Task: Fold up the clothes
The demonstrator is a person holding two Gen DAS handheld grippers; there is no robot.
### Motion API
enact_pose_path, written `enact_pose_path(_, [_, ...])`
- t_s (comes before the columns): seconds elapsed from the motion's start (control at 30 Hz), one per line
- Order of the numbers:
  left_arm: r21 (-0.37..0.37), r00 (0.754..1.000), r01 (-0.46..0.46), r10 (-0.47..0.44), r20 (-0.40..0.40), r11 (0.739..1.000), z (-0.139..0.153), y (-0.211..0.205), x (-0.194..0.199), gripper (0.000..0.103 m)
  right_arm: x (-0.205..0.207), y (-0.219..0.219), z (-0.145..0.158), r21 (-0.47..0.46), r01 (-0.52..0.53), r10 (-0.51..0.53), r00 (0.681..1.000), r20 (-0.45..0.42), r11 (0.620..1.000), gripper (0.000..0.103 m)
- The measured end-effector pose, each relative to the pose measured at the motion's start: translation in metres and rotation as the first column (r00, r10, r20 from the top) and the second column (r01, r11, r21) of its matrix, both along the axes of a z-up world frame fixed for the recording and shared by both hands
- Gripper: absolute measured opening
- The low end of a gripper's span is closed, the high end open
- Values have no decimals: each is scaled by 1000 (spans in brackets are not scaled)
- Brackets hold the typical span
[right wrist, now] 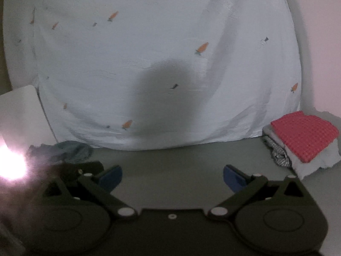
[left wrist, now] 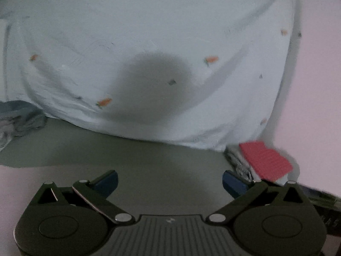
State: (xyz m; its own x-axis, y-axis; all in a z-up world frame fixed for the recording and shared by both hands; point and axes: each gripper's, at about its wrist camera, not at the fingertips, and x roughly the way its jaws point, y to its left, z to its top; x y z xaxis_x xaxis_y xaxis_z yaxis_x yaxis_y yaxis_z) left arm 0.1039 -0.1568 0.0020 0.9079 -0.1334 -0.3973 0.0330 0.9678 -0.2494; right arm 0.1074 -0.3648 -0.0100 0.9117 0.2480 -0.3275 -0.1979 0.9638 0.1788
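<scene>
Both the left gripper [left wrist: 169, 183] and the right gripper [right wrist: 172, 177] have their blue fingers [right wrist: 111, 176] spread wide with nothing between them, over a bare grey tabletop [right wrist: 170, 160]. Beyond them hangs a white sheet [right wrist: 149, 53] printed with carrots. A folded stack [right wrist: 302, 143] topped by a red cloth lies to the right, and a crumpled grey-blue garment [right wrist: 68, 150] to the left at the sheet's foot.
</scene>
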Motion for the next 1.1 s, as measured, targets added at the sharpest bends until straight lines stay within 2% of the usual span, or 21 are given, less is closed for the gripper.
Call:
enact_pose_path(0.17, [79,1000,-17,16,23,997,8,28,-52,103,-61,45,3,-73,34,-34,999,-12,997,102])
enact_pose_path(0.27, [107,1000,-13,12,3,994,7,41,-77,103,-85,62,2,-74,41,-44,998,-43,996,102])
enact_pose_path(0.47, [92,998,-2,8,-67,996,-2,64,-117,103,-120,84,-2,-151,91,-107,990,-97,984,102])
enact_pose_path(0.53, [113,997,2,7,-77,994,-6,66,-126,103,-131,89,-6,-179,112,-132,986,-103,977,102])
enact_pose_path(0.67, [161,995,5,11,-96,987,-8,68,-133,103,-143,93,-11,-192,129,-156,980,-128,973,102])
enact_pose_path(0.87, [165,996,-7,21,-82,986,-8,73,-139,103,-142,98,-6,-221,127,-149,985,-84,967,102])
enact_pose_path(1.1, [166,996,-12,26,-82,986,-8,78,-141,103,-138,100,-6,-210,122,-145,985,-95,970,102])
